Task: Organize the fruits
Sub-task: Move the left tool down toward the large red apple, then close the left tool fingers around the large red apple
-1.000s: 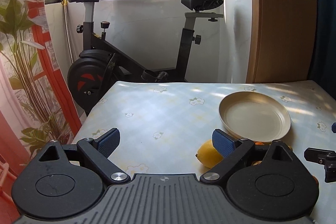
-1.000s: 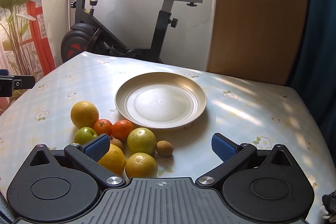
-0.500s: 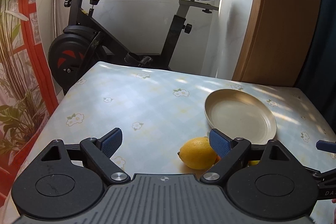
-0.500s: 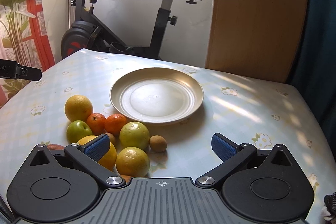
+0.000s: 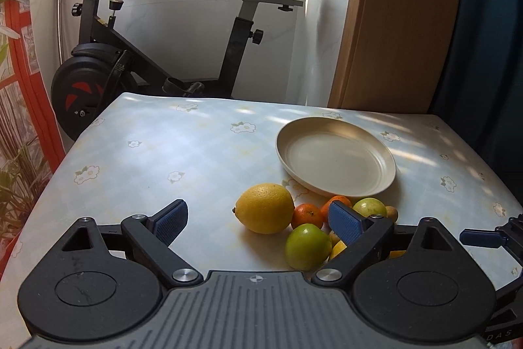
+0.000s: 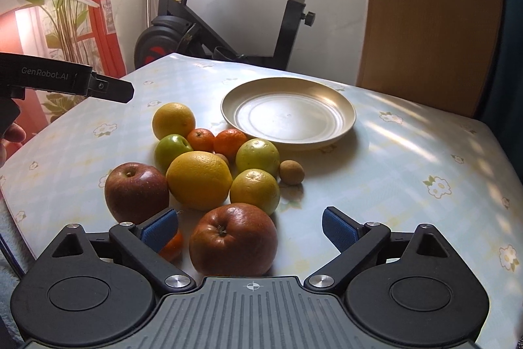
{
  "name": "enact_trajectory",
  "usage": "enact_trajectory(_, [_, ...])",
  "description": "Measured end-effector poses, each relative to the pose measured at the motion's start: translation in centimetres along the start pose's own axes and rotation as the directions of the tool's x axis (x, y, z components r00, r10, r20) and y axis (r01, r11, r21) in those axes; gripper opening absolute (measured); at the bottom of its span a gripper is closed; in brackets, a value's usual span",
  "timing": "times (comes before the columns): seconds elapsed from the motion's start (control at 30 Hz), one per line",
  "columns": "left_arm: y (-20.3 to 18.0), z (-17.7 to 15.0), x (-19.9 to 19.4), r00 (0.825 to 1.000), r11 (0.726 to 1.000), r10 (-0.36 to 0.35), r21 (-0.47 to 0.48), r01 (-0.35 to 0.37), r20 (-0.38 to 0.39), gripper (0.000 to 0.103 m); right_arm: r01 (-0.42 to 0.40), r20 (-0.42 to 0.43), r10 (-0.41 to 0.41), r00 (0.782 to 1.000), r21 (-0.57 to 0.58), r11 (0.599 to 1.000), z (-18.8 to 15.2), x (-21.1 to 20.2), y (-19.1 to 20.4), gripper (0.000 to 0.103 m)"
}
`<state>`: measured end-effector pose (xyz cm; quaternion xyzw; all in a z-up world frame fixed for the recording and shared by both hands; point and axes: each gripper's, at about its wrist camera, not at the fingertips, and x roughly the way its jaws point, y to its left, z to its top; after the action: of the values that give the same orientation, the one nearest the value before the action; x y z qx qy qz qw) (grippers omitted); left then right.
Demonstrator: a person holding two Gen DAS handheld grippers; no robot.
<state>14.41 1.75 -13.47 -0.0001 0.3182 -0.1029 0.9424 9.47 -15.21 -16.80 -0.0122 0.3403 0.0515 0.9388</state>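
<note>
An empty cream plate (image 6: 287,113) (image 5: 336,161) stands on the flowered tablecloth. A pile of fruit lies in front of it: a lemon (image 5: 264,207) (image 6: 174,120), a green apple (image 5: 307,246) (image 6: 172,148), two mandarins (image 6: 230,139), yellow citrus (image 6: 198,180), two red apples (image 6: 232,239) (image 6: 135,192) and a small brown fruit (image 6: 291,172). My right gripper (image 6: 250,228) is open, low over the nearest red apple. My left gripper (image 5: 258,221) is open, just left of the pile.
A black exercise bike (image 5: 108,61) stands behind the table against a white wall. A wooden panel (image 6: 425,5) and a dark curtain are at the back right. A plant-print curtain (image 5: 19,71) hangs left. The table's left edge (image 5: 59,162) is close.
The left gripper has swung right and forward, bringing the fruit pile and plate into its view. The right gripper has pulled back, so the two red apples now show. Both stay open.
</note>
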Motion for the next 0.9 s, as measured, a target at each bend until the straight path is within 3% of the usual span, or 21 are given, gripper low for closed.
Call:
enact_trajectory(0.1, [-0.2, -0.3, -0.1, 0.998, 0.998, -0.056, -0.008, 0.056, -0.013, 0.094, -0.006, -0.006, 0.006, 1.0, -0.014, 1.0, -0.5, -0.1, 0.5, 0.086])
enact_trajectory(0.17, [-0.7, -0.6, 0.0, 0.999, 0.999, -0.047, 0.005, 0.047, -0.016, 0.094, -0.004, -0.009, 0.004, 1.0, -0.019, 1.0, -0.9, 0.0, 0.5, 0.077])
enact_trajectory(0.27, [-1.6, -1.0, 0.1, 0.999, 0.998, -0.045, 0.044, 0.046, -0.03, 0.093, -0.009, -0.02, 0.008, 1.0, -0.017, 1.0, -1.3, 0.2, 0.5, 0.074])
enact_trajectory(0.47, [-3.5, -1.8, 0.2, 0.997, 0.987, -0.067, 0.143, 0.073, -0.047, 0.08, -0.01, -0.038, 0.009, 0.999, -0.025, 1.0, -2.0, 0.8, 0.3, 0.071])
enact_trajectory(0.57, [-4.5, -2.1, 0.5, 0.993, 0.977, -0.099, 0.183, 0.11, -0.066, 0.067, -0.011, -0.047, 0.009, 0.999, -0.034, 0.999, -2.5, 1.2, 0.3, 0.067])
enact_trajectory(0.9, [-7.2, -2.7, 2.3, 0.951, 0.931, -0.262, 0.217, 0.294, -0.165, 0.055, -0.031, -0.045, 0.029, 0.999, -0.043, 0.999, -3.2, 2.1, 0.2, 0.062])
